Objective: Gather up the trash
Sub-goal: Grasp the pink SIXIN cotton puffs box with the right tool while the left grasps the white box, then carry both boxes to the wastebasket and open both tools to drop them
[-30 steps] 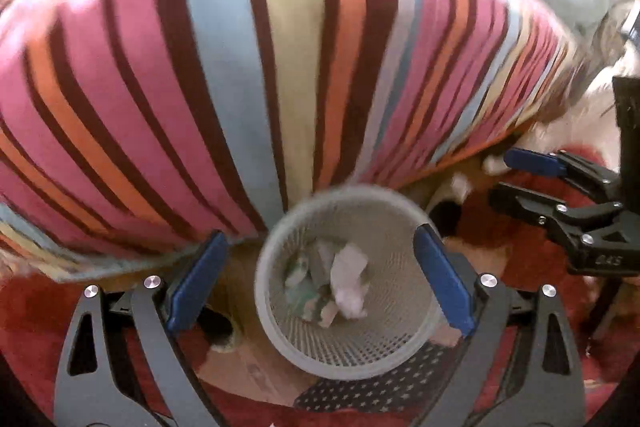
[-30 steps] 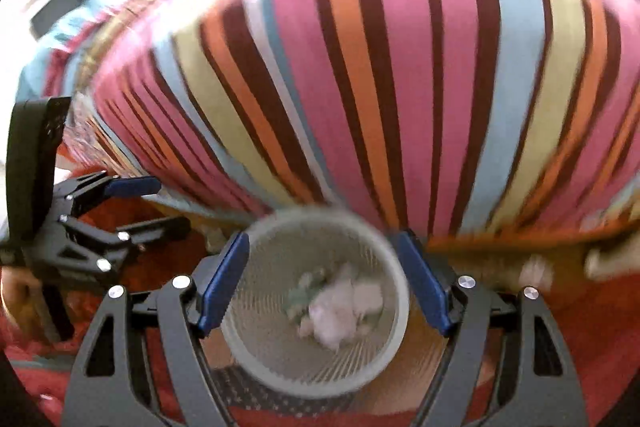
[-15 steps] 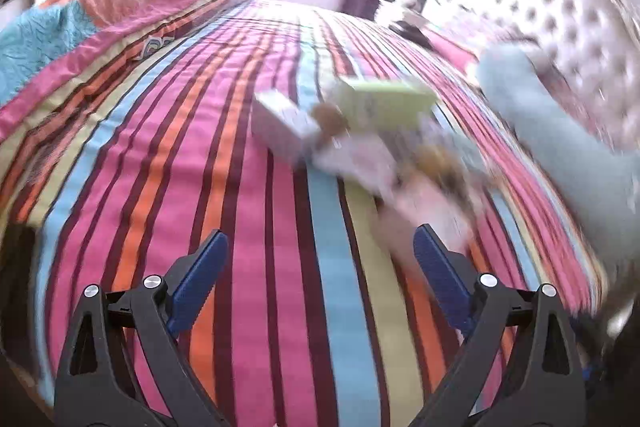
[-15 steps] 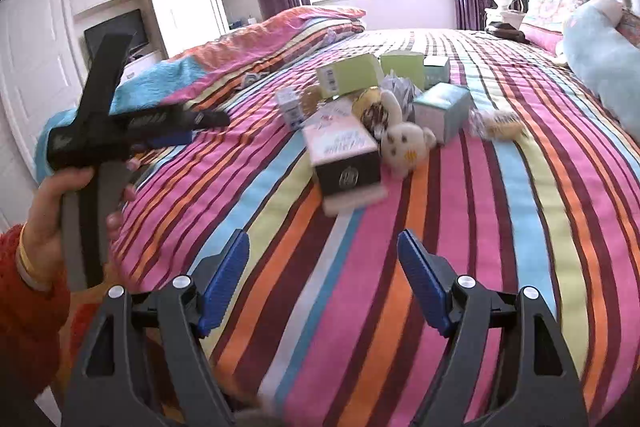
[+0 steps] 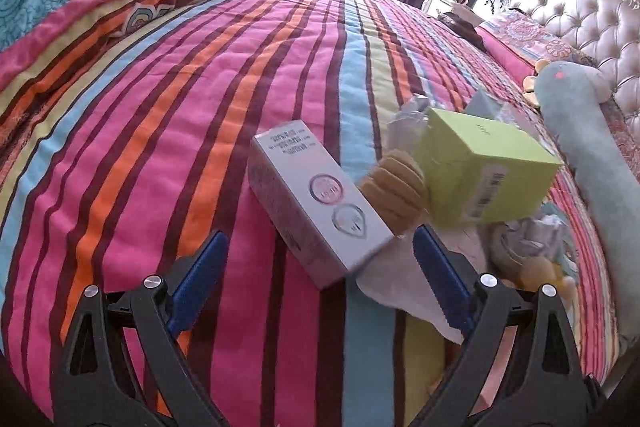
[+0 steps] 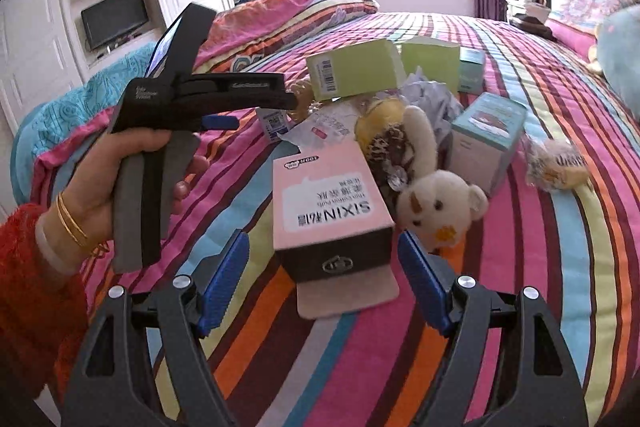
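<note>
my R gripper (image 6: 322, 267): blue-padded jaws apart, nothing between the pads, hanging over the striped bedspread (image 6: 520, 267) w/ the pile right ahead.

my L gripper (image 5: 320, 279): also apart, not gripping anything. In the R cam I can see it up at the left in my hand (image 6: 132, 167), red fuzzy sleeve and gold bangles, pointing toward the pile.

pink rectangular carton w/ dark end flap (image 6: 332, 211): lies lengthwise straight in front of my R gripper, its near end just past the fingertips and roughly centred on the gap. No contact.

white-grey oblong cardboard box w/ round logos (image 5: 316, 199): lies diagonally in front of my L gripper, near corner dips between the two pads in the pic, closer to the R-hand pad. Not touching afaict.

lime green cardboard box w/ barcode label (image 5: 484, 175): beyond and right of the white-grey one, tilted, propped on other stuff.

tan ribbed plush thing (image 5: 394, 187): wedged btw those two boxes.

small cream teddy bear (image 6: 436, 203): just right of the pink carton, head toward me.

teal-topped white box (image 6: 486, 139): behind the bear, to the right.

crumpled pale paper (image 6: 430, 99): mid-pile, behind the bear.

clear-wrapped yellow snack pack (image 6: 558, 163): on its own at the right edge of the pile.

long pale-blue plush bolster (image 5: 600, 163): along the headboard side, well apart from both tools.
</note>
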{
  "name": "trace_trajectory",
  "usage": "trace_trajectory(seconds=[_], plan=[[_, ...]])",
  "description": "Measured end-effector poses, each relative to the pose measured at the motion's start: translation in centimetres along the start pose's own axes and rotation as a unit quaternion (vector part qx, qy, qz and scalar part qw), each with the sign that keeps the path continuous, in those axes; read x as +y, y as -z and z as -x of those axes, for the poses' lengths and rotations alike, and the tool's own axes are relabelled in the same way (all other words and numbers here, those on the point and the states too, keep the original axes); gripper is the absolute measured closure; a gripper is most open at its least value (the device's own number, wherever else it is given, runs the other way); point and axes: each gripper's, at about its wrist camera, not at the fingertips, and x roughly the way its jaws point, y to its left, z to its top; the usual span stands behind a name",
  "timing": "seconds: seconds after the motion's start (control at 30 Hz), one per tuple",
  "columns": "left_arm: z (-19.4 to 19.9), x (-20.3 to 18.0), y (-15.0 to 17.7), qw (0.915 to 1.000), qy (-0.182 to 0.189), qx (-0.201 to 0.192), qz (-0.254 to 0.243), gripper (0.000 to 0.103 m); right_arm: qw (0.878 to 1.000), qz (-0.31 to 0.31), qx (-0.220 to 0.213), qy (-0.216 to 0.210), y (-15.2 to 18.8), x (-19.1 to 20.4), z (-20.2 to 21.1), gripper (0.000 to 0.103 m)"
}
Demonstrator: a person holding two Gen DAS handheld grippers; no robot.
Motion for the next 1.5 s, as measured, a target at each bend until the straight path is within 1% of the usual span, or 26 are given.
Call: trace_trajectory(seconds=[0.13, 0.2, 0.33, 0.37, 0.4, 0.53, 0.63, 0.7, 0.77, 0.83, 0.87, 0.9, 0.93, 0.97, 1.0, 1.07, 1.1, 1.17, 1.2, 1.27, 1.37, 1.4, 1.47, 1.5], plan=[[-0.5, 0.5, -0.5, 0.9998, -0.007, -0.001, -0.016, 0.012, 0.999, 0.019, 0.004, 0.028, -0.6, 0.3, -1.1, 0.03], [-0.5, 0.9, -0.7, 0.9998, -0.008, -0.003, -0.021, 0.012, 1.0, 0.012, 0.011, 0.023, -0.9, 0.1, -1.7, 0.03], [-0.7, 2.2, -0.9, 0.9994, -0.024, 0.002, -0.023, 0.012, 0.999, 0.014, 0.037, 0.02, -1.1, 0.4, -3.2, 0.03], [-0.8, 2.9, -0.8, 0.9991, -0.036, 0.005, -0.02, 0.012, 0.999, 0.017, 0.042, 0.02, -1.1, 0.7, -3.4, 0.03], [-0.8, 3.3, -0.8, 0.9991, -0.039, 0.006, -0.014, 0.012, 0.999, 0.023, 0.045, 0.022, -1.0, 1.0, -3.4, 0.03], [-0.9, 5.4, -1.0, 0.9994, -0.017, 0.01, 0.029, 0.012, 0.998, 0.032, 0.045, 0.023, -1.0, 1.4, -3.4, 0.03], [-1.5, 5.8, -2.1, 0.9982, -0.018, 0.013, 0.055, 0.012, 0.998, 0.022, 0.051, 0.035, -1.4, 1.1, -4.1, 0.03], [-2.1, 5.6, -2.9, 0.9979, -0.019, 0.015, 0.061, 0.012, 0.998, 0.013, 0.055, 0.032, -1.7, 0.9, -4.6, 0.03], [-2.9, 5.2, -3.5, 0.9976, -0.026, 0.02, 0.062, 0.012, 0.998, 0.01, 0.059, 0.035, -1.9, 1.0, -5.1, 0.03], [-3.8, 4.8, -4.1, 0.9971, -0.043, 0.022, 0.059, 0.012, 0.997, 0.017, 0.069, 0.042, -2.0, 1.4, -5.8, 0.031], [-4.2, 4.7, -4.3, 0.9967, -0.053, 0.022, 0.057, 0.013, 0.995, 0.023, 0.077, 0.051, -1.9, 1.7, -6.2, 0.035], [-4.6, 4.5, -4.4, 0.9965, -0.065, 0.025, 0.048, 0.017, 0.994, 0.027, 0.082, 0.062, -1.8, 1.8, -6.4, 0.039], [-4.6, 4.2, -4.4, 0.9961, -0.079, 0.022, 0.032, 0.03, 0.994, 0.027, 0.082, 0.064, -1.8, 1.9, -6.4, 0.039], [-4.4, 4.2, -4.4, 0.9963, -0.08, 0.016, 0.025, 0.061, 0.994, 0.027, 0.081, 0.065, -1.7, 1.9, -6.3, 0.039], [-4.1, 4.4, -4.4, 0.997, -0.072, 0.015, 0.025, 0.073, 0.994, 0.025, 0.08, 0.066, -1.6, 2.0, -6.1, 0.04], [-3.5, 5.0, -4.3, 0.9982, -0.049, 0.019, 0.028, 0.073, 0.995, 0.02, 0.071, 0.065, -1.3, 2.1, -5.4, 0.04], [-3.1, 5.1, -4.1, 0.9986, -0.045, 0.02, 0.018, 0.073, 0.996, 0.017, 0.068, 0.064, -1.3, 2.2, -5.2, 0.04], [-1.9, 5.1, -3.5, 0.9983, -0.056, 0.01, -0.008, 0.073, 0.997, 0.009, 0.059, 0.054, -0.8, 2.5, -4.3, 0.04], [-1.0, 5.2, -3.0, 0.9985, -0.053, 0.004, -0.017, 0.073, 0.997, 0.005, 0.056, 0.049, -0.3, 2.7, -3.6, 0.04], [0.7, 5.6, -2.1, 0.9991, -0.037, -0.004, -0.02, 0.073, 0.997, 0.001, 0.051, 0.049, 0.5, 2.9, -2.5, 0.04], [4.8, 6.2, 0.5, 0.9991, -0.004, -0.032, -0.029, 0.073, 0.998, -0.015, 0.039, 0.037, 2.2, 3.0, -0.1, 0.04], [6.7, 6.2, 1.8, 0.9983, 0.012, -0.043, -0.037, 0.073, 0.999, -0.019, 0.035, 0.033, 2.7, 3.0, 0.5, 0.04], [9.9, 5.9, 4.6, 0.996, 0.031, -0.06, -0.06, 0.073, 0.999, -0.035, 0.023, 0.023, 4.2, 2.9, 2.7, 0.04], [11.8, 5.6, 6.5, 0.994, 0.043, -0.067, -0.074, 0.073, 0.999, -0.043, 0.017, 0.018, 4.9, 2.9, 3.7, 0.04]])
